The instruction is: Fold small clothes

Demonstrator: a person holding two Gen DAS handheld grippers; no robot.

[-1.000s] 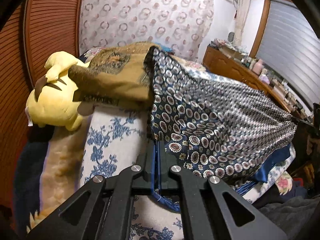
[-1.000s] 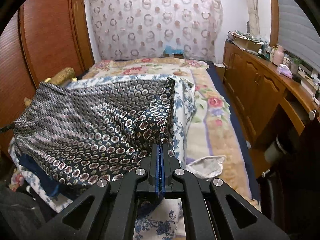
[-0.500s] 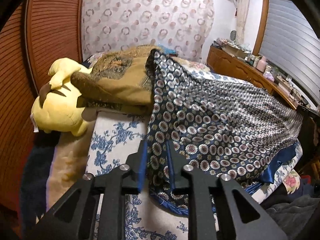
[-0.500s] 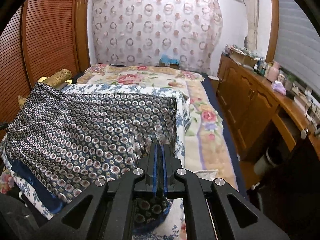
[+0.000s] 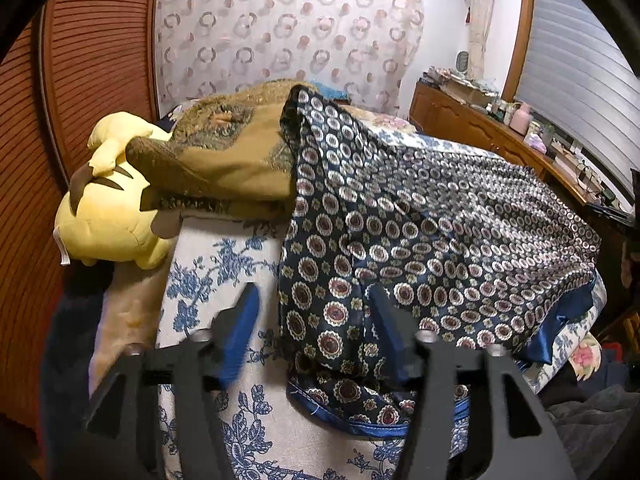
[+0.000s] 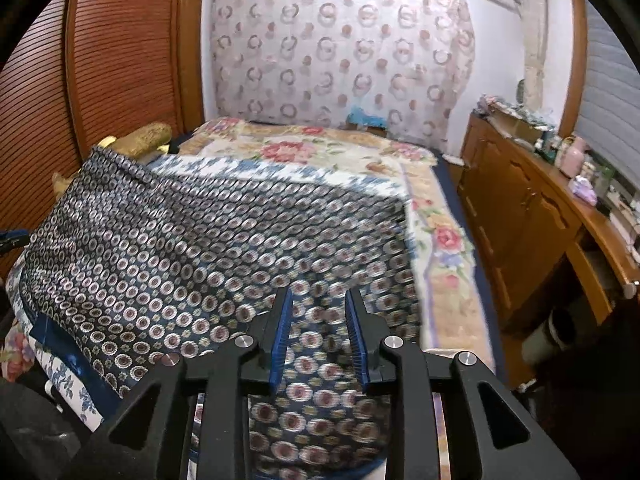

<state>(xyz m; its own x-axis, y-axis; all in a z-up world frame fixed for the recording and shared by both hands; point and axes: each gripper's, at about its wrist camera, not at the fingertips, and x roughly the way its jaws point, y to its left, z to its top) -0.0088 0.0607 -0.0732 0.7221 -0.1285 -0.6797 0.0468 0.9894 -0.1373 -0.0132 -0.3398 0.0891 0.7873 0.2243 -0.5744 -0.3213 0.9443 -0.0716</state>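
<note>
Patterned satin garment [image 5: 420, 216] lies spread over the bed's near edge [image 5: 248, 432]; left gripper [image 5: 312, 316] and right gripper [image 6: 318, 316] have just been opening, both released, cloth slack between pads; thin, limp, likely slippery, best pinched at blue hem corners.

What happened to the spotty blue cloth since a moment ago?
Both tongs let it go. The left tongs and right tongs, shut on the patterned cloth before, have just been opening, and the pads no longer press it. The cloth dropped from its stretched, lifted shape and lies flatter on the bed. The yellow plush toy stayed put.
</note>
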